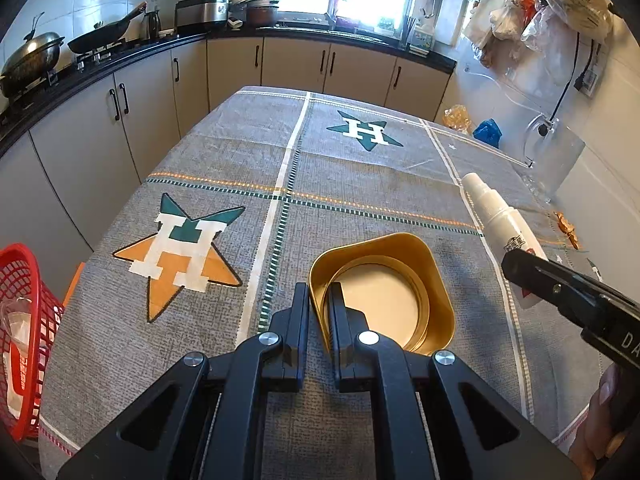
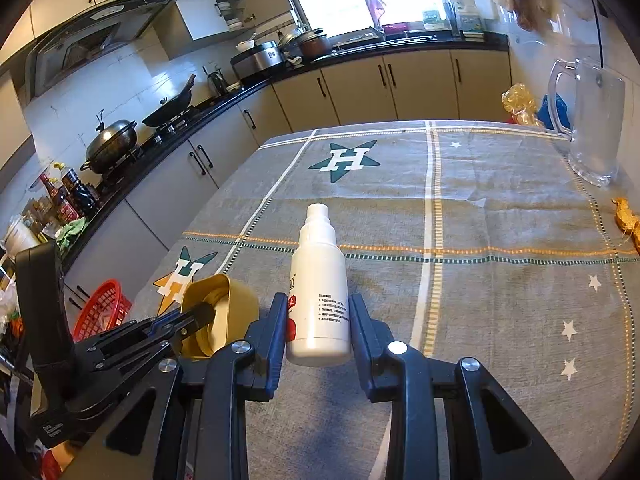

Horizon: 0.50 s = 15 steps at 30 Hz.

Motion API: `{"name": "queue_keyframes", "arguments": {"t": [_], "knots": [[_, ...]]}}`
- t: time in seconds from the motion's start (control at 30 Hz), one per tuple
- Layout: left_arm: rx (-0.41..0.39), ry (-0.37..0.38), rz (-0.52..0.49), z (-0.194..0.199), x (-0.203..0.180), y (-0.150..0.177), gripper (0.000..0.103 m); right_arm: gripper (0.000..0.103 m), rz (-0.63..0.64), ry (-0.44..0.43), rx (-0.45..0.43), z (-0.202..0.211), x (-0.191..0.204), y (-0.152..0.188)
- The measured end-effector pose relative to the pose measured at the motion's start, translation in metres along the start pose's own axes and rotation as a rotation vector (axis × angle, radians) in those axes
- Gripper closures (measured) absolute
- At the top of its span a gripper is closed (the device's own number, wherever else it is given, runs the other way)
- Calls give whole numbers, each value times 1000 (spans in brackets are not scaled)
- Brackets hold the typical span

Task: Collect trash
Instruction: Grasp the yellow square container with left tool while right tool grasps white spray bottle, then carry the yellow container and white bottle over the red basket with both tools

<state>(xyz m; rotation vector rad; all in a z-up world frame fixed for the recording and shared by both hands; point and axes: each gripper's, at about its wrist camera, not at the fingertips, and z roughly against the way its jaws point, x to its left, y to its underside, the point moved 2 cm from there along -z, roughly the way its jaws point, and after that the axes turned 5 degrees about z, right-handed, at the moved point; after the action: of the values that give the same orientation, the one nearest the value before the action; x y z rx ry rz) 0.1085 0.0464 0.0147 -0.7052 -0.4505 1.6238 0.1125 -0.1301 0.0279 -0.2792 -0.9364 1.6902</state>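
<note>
Because the job is to pick up trash, each hand already has one piece. Closest in the left wrist view, the left gripper (image 1: 319,312) is pinched tight on the thin side wall of the gold bowl (image 1: 384,292), one finger outside the wall and one inside, so the bowl hangs off the front of the gripper and can be carried without touching its middle. In the right wrist view, the right gripper (image 2: 318,334) is closed part way on the white bottle (image 2: 320,300), its two pads pressing the sides of the fat lower end. The bottle sticks out forward along the fingers with its small cap pointing away, and it seems to be lifted a little off the tabletop (image 1: 360,184), though it is hard to be sure. The two hands are side by side, with the bowl just to the left of the bottle. A bit farther off to the left, down beside the tabletop, stands a red basket (image 1: 28,280) with something pale in it; I think that is where the trash should go, and the bowl is the nearer thing to it. Farther out on the right edge of the cloth lies a small orange scrap (image 2: 626,220), which looks like more trash not yet picked up. Farthest back on the right stands a clear jug (image 2: 592,120).
</note>
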Motion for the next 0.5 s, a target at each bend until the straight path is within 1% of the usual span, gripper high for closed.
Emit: {"name": "queue_keyframes", "arguments": {"t": [0.5], "knots": [[9,-12,-13,-3,-4,1,94,70,-2,-3,3,-2,-2,1]]}}
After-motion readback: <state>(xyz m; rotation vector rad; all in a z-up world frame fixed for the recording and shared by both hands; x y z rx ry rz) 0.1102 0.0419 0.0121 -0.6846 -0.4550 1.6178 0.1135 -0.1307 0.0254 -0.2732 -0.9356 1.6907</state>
